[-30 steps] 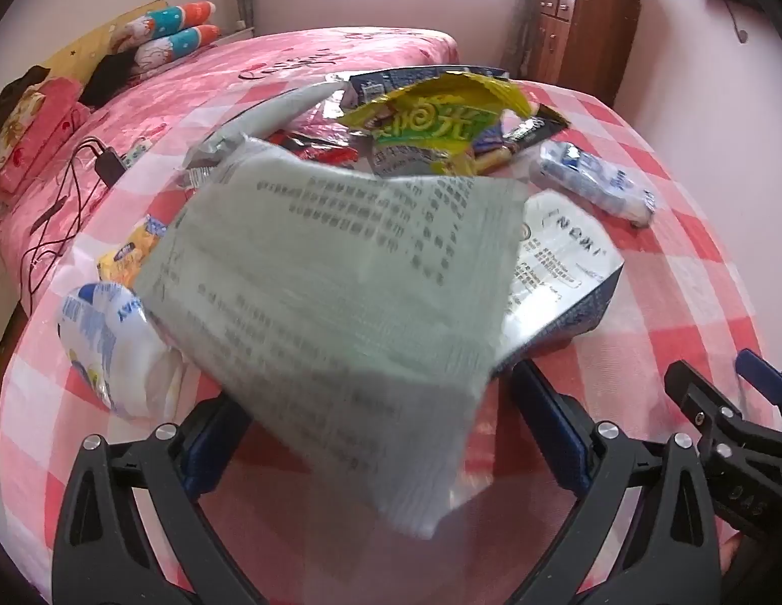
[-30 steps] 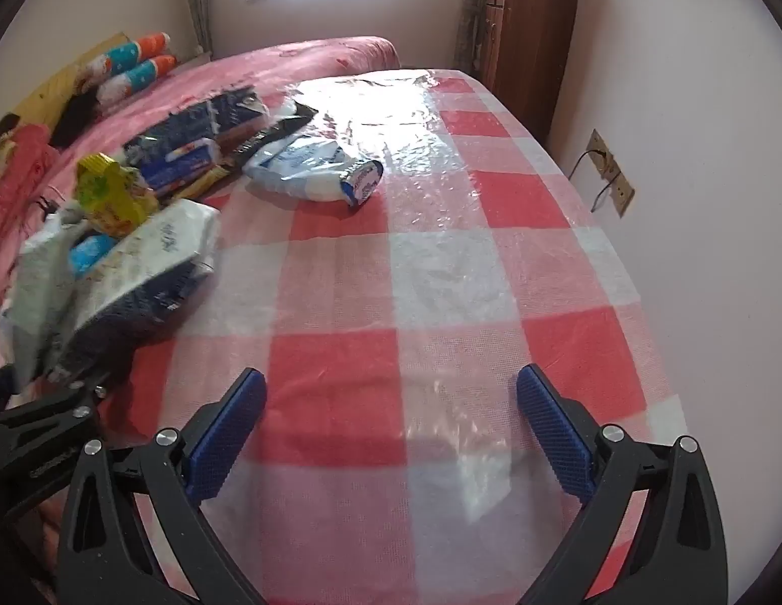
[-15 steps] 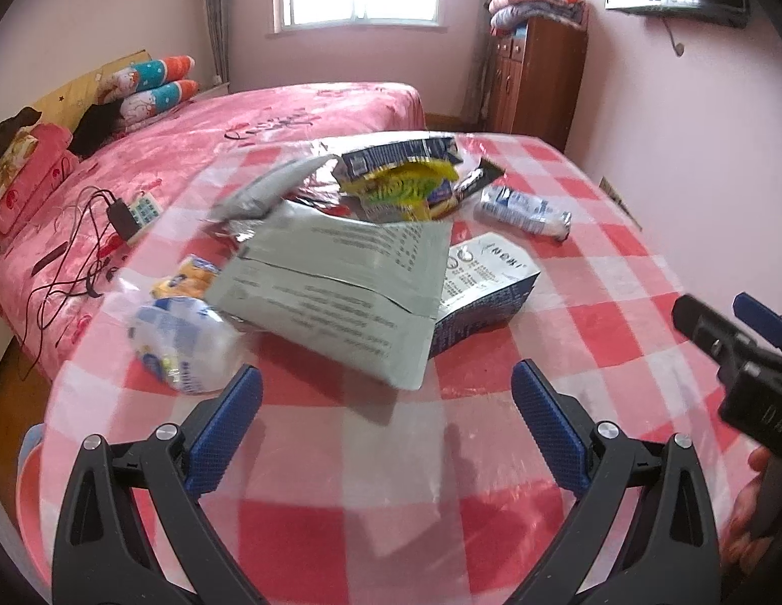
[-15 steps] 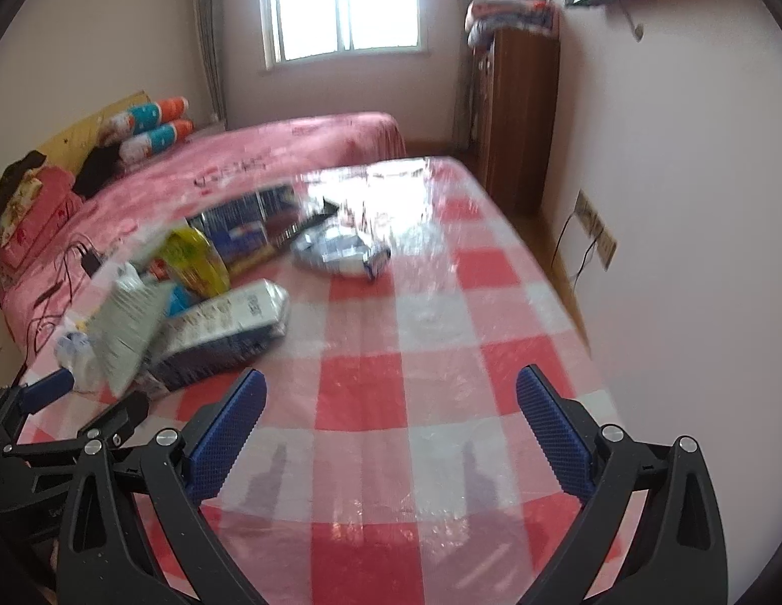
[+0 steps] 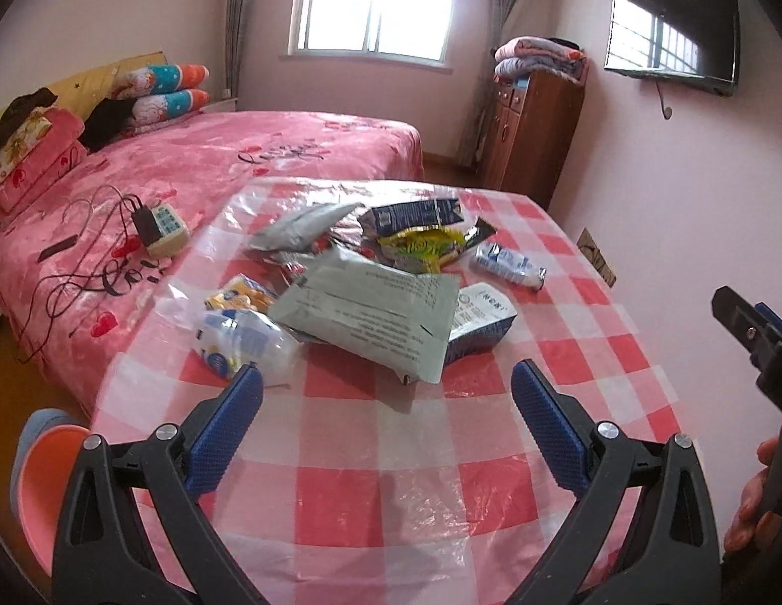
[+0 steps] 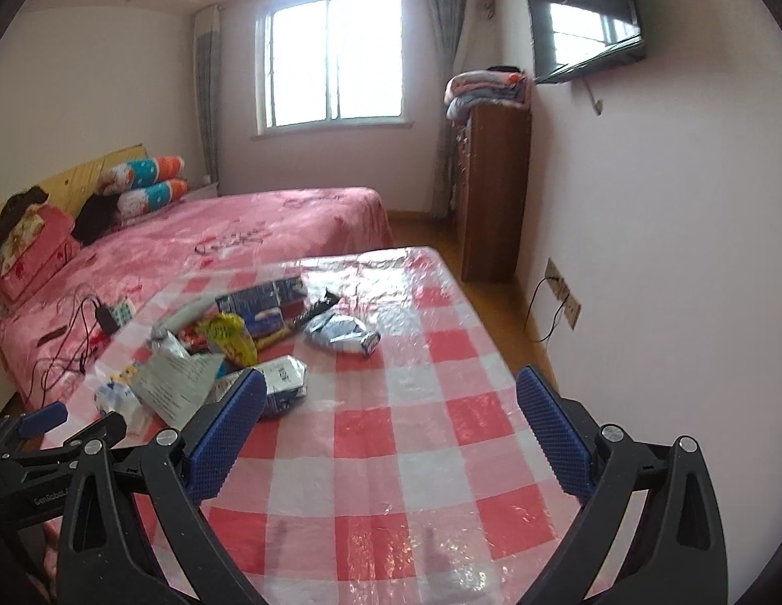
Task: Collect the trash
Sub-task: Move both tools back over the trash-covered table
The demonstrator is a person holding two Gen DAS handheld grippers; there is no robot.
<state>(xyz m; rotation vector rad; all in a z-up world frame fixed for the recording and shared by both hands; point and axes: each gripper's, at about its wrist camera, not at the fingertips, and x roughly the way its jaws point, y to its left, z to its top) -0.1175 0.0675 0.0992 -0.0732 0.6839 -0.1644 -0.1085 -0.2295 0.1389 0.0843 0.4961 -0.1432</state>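
Claws: two, the left claw [image 5: 386, 418] and the right claw [image 6: 391, 421], each with two blue pads.
Desk: one [image 5: 441, 459], under a red-and-white check cloth.
Grey printed sheet: one [image 5: 371, 312].
White-and-blue carton: one [image 5: 479, 322].
Yellow wrapper: one [image 5: 426, 247].
Dark blue wrapper: one [image 5: 416, 214].
Silver pouch: one [image 5: 303, 227].
Small white-and-blue packet: one [image 5: 509, 264], apart from the heap.
Clear bag with blue and yellow print: one [image 5: 240, 338].
Small yellow pack: one [image 5: 240, 295].
Bed: one [image 5: 214, 161].
Bolsters: two [image 5: 161, 88].
Cabinet: one [image 5: 532, 136].
TV: one [image 5: 673, 25].
Window: one [image 5: 376, 0].
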